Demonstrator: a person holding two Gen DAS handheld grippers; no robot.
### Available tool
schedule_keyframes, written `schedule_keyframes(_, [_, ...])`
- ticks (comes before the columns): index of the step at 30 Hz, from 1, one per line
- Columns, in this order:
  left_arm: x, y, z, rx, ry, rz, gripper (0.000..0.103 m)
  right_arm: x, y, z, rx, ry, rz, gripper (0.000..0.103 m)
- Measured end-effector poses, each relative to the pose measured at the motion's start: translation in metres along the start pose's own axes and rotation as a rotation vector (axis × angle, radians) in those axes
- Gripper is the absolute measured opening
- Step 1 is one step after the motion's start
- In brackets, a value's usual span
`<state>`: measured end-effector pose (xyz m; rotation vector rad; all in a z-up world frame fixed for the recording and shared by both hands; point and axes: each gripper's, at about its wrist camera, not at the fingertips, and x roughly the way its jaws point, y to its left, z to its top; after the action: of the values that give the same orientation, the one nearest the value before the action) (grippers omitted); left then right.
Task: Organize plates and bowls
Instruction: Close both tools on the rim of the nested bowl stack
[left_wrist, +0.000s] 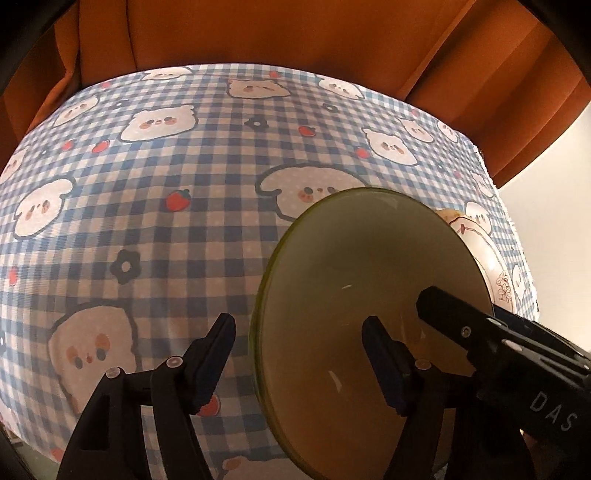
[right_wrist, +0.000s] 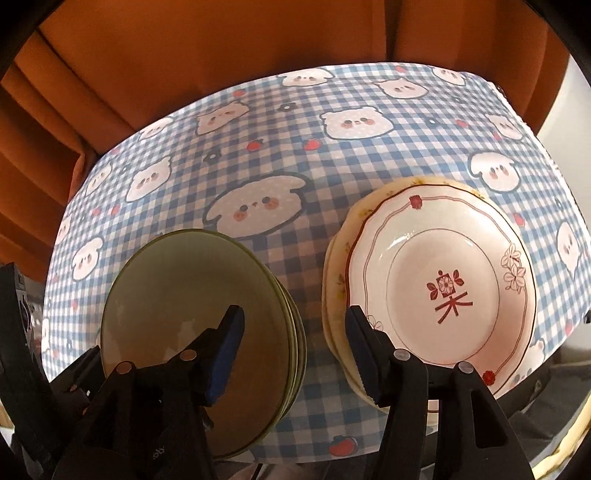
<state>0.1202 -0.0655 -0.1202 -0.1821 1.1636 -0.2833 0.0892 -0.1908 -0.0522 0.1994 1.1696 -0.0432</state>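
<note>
A stack of round olive-green glazed plates (right_wrist: 192, 317) sits on the desk with its blue-and-white checked bear-print cloth (right_wrist: 295, 155), just beside a stack of white scalloped plates with red floral trim (right_wrist: 443, 280). The right gripper (right_wrist: 295, 325) hangs over the gap, fingers (right_wrist: 231, 332) apart, gripping nothing.

glossy plates (right_wrist: 443, 288), cloth tablecloth (right_wrist: 280, 155)
</note>
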Motion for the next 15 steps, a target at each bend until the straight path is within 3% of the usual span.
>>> schedule_keyframes(3, [0.001,0.002,0.0,-0.004,0.012,-0.019,0.065,0.004,-0.002,-0.001,0.025,0.004,0.023,0.059])
schedule_keyframes(8, [0.003,0.0,0.001,0.001,0.016,0.013,0.061,0.013,-0.001,0.001,0.029,0.034,0.098,0.042])
schedule_keyframes(15, [0.003,-0.009,0.002,0.003,0.017,0.073,0.058,0.032,-0.012,0.004,0.059,0.1,0.212,0.038])
